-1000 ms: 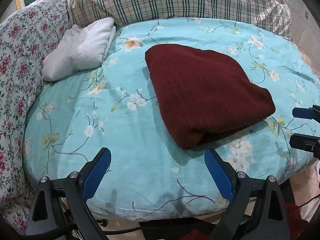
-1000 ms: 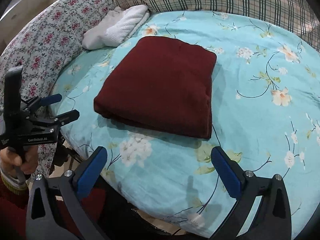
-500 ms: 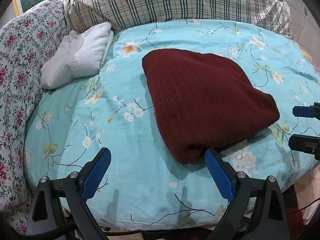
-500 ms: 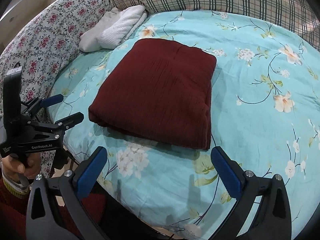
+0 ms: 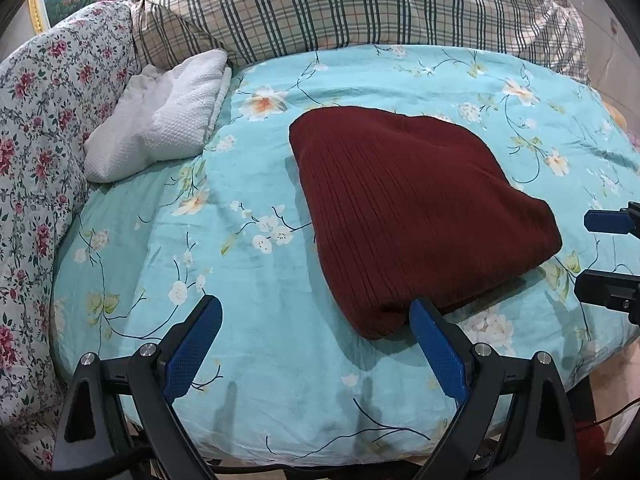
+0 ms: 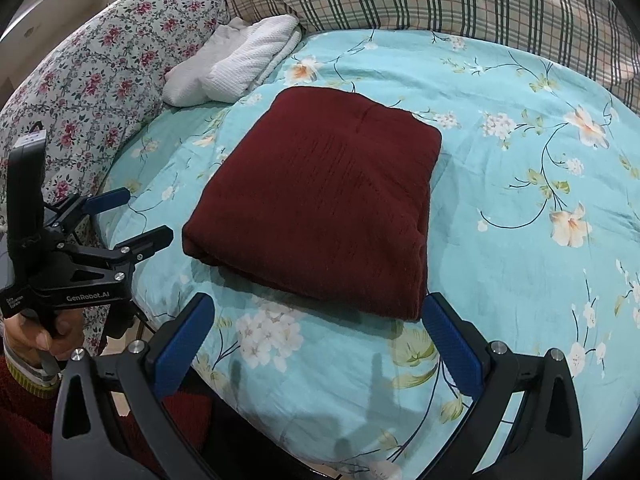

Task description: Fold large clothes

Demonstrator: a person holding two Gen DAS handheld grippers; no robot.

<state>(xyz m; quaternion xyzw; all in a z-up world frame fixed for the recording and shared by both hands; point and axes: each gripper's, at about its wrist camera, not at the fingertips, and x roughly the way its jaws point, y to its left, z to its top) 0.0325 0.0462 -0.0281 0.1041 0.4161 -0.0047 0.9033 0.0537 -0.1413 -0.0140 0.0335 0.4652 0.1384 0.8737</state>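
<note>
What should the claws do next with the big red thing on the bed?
Probably draw both claws back. The dark red garment already lies folded into a neat rectangle on the blue floral sheet, and the left claw and right claw both stand open, holding nothing.

Left gripper (image 5: 316,320) and right gripper (image 6: 318,318) both wide apart, empty, side by side

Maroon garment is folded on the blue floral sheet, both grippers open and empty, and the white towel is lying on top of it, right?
Not quite. The white towel lies apart from the garment, by the floral pillow, as the right wrist view shows. The rest stands.
</note>
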